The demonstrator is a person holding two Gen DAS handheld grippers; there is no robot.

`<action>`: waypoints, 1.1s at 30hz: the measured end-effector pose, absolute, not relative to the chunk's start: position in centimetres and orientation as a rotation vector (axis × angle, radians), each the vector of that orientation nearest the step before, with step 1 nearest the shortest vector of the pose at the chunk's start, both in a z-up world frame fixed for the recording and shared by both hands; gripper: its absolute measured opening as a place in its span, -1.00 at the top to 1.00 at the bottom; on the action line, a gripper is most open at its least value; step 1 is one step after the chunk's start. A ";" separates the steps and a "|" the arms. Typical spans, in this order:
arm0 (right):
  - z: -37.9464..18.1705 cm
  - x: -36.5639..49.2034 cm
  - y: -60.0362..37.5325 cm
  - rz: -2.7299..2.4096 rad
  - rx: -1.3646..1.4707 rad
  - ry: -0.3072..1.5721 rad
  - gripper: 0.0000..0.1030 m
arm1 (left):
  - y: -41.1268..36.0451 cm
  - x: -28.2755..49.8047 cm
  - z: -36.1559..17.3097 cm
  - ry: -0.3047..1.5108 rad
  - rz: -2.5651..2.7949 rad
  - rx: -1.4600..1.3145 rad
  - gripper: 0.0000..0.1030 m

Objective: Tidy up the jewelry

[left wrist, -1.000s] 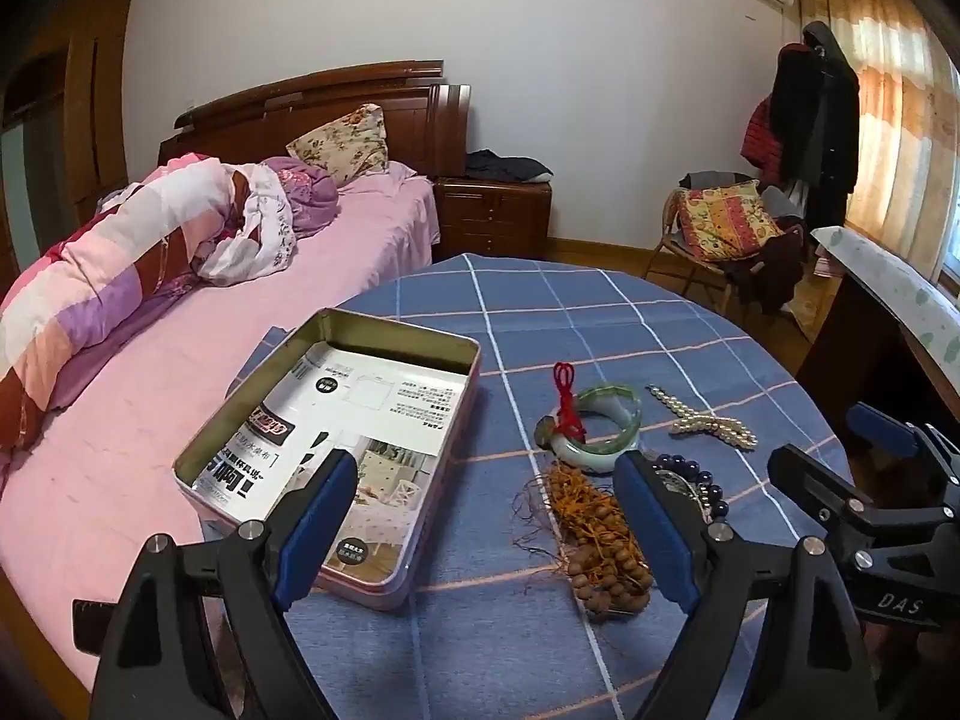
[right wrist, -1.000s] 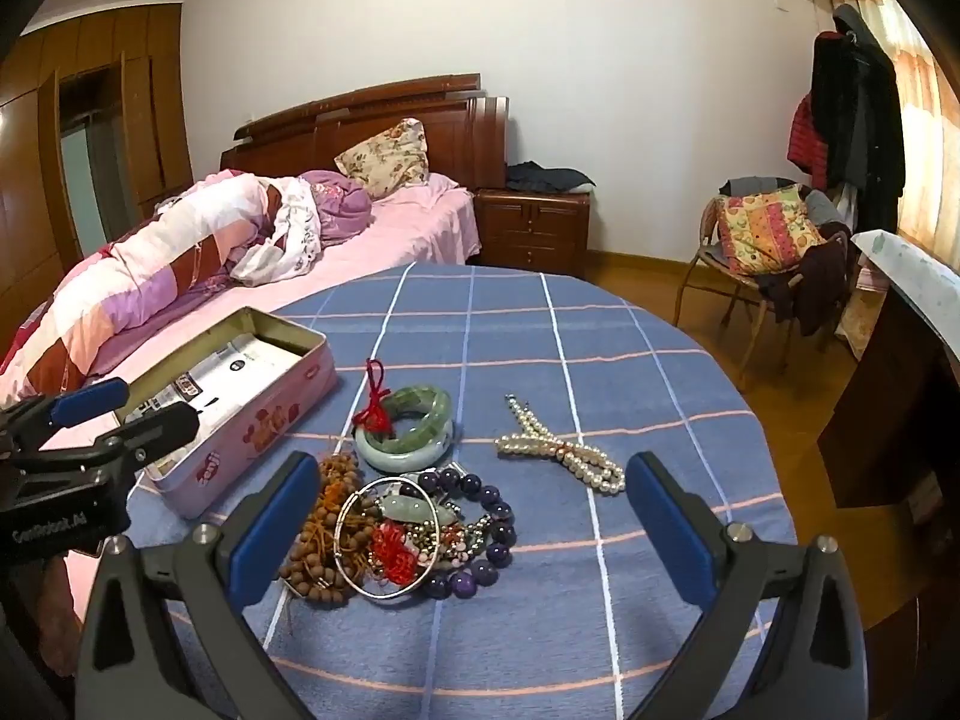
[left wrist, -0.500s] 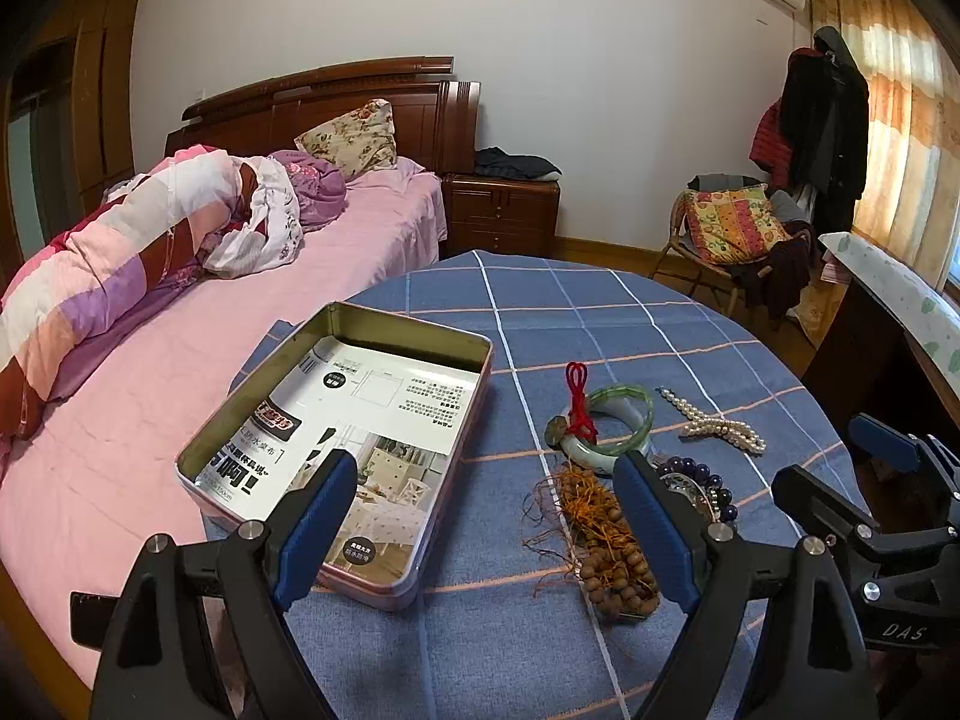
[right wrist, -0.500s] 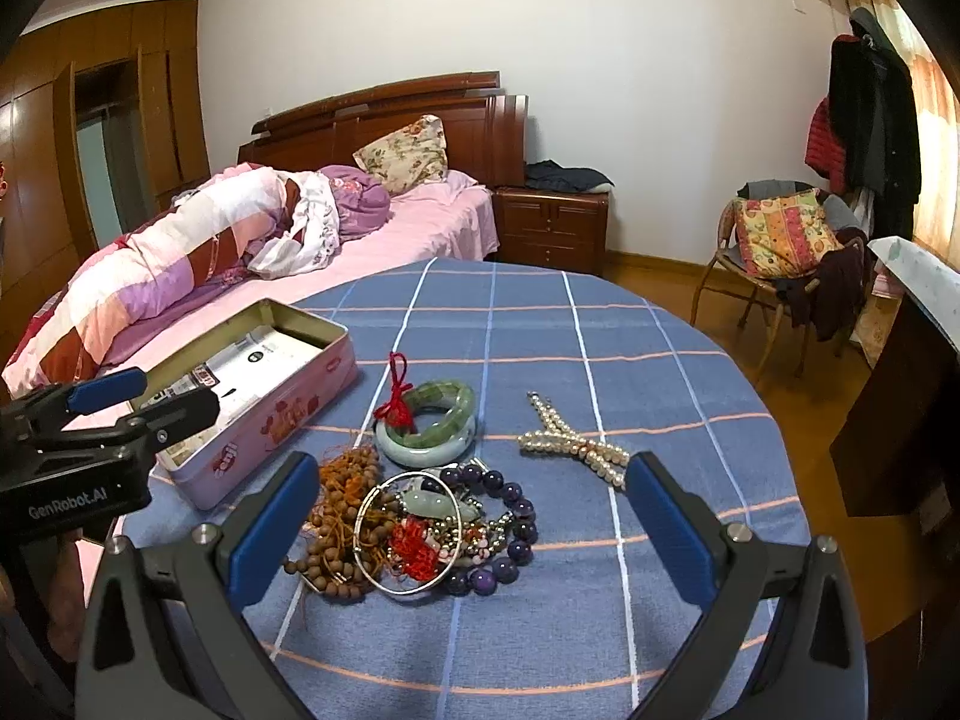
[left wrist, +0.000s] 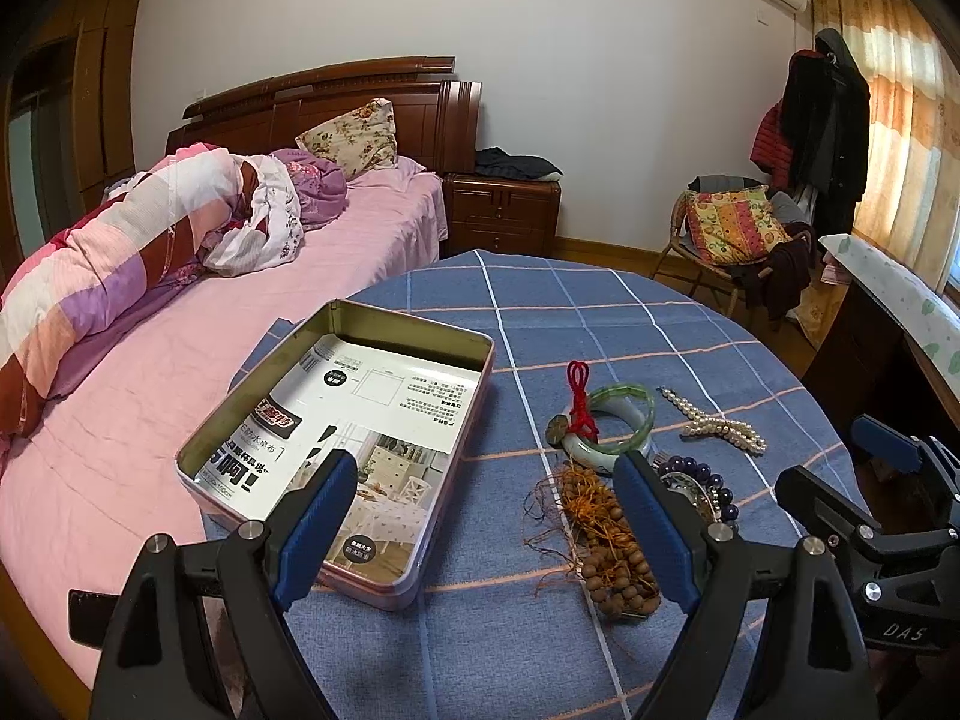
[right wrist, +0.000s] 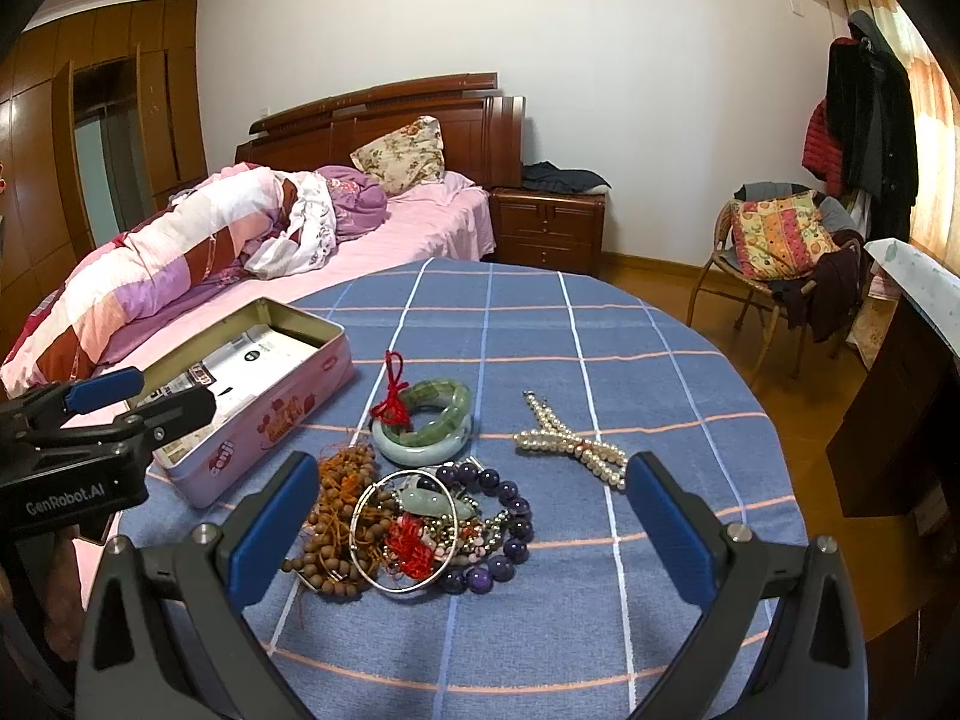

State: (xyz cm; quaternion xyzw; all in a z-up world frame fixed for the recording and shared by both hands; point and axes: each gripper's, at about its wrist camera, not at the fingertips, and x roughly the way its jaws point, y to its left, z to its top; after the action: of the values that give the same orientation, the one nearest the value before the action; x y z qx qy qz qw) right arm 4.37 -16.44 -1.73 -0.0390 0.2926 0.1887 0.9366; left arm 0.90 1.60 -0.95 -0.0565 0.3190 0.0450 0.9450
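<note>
A: Where is the left gripper [left wrist: 483, 516]?

B: It hangs over the near edge of the round table [left wrist: 600, 312]. Its two blue fingers [left wrist: 315, 519] are spread wide apart and hold nothing.

A: What lies by it?

B: The open tin box [left wrist: 336, 438] sits under and just past its left finger. A printed paper [left wrist: 360, 420] lines the bottom. The brown bead string [left wrist: 606, 546] with orange threads lies just inside its right finger, on the blue checked cloth.

A: And the right gripper [right wrist: 471, 531]?

B: Its fingers are spread wide too, with nothing in them. The pile of jewelry lies right between them, a bit ahead.

A: What is in the pile?

B: A thin silver bangle [right wrist: 405, 531], a ring of purple beads [right wrist: 504, 525], a red knot [right wrist: 408, 546], and the brown beads on the left side. They touch and lie over each other. Some small bits in the middle are too tangled for me to tell.

A: What is farther out?

B: A green bangle [right wrist: 429, 423] with a red cord [right wrist: 393, 399] lies just past the pile. The pearl string [right wrist: 570, 447] lies off to the right, near the right finger. The tin box is to the left, apart from the pile.
</note>
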 end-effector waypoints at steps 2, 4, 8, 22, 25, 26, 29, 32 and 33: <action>-1.7 4.4 -16.4 0.385 -0.080 0.597 -1.00 | 1.7 1.0 -1.0 0.649 0.093 -0.116 -0.69; -1.7 4.4 -16.5 0.385 -0.080 0.598 -1.00 | 1.7 1.1 -1.0 0.649 0.093 -0.117 -0.69; -1.7 4.4 -16.5 0.385 -0.082 0.598 -1.00 | 1.6 0.8 -1.0 0.651 0.088 -0.113 -0.69; -1.7 4.4 -16.7 0.384 -0.082 0.599 -1.00 | 1.5 0.8 -1.1 0.650 0.087 -0.107 -0.69; -1.7 4.4 -16.7 0.383 -0.083 0.597 -1.00 | 1.5 0.7 -1.1 0.650 0.088 -0.107 -0.69; -1.8 4.4 -16.7 0.383 -0.083 0.597 -1.00 | 1.5 0.7 -1.1 0.651 0.088 -0.106 -0.69; -1.7 4.3 -16.6 0.384 -0.084 0.597 -1.00 | 1.5 0.7 -1.1 0.651 0.088 -0.108 -0.69; -1.8 4.3 -16.6 0.383 -0.084 0.597 -1.00 | 1.5 0.7 -1.1 0.651 0.088 -0.108 -0.69; -1.8 4.3 -16.7 0.383 -0.084 0.597 -1.00 | 1.5 0.7 -1.1 0.651 0.088 -0.108 -0.69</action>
State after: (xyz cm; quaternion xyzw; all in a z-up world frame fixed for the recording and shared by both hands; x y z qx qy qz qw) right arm 4.32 -16.66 -1.76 -0.0409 0.2924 0.1873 0.9369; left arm 0.72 1.55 -1.08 -0.0531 0.3197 0.0430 0.9450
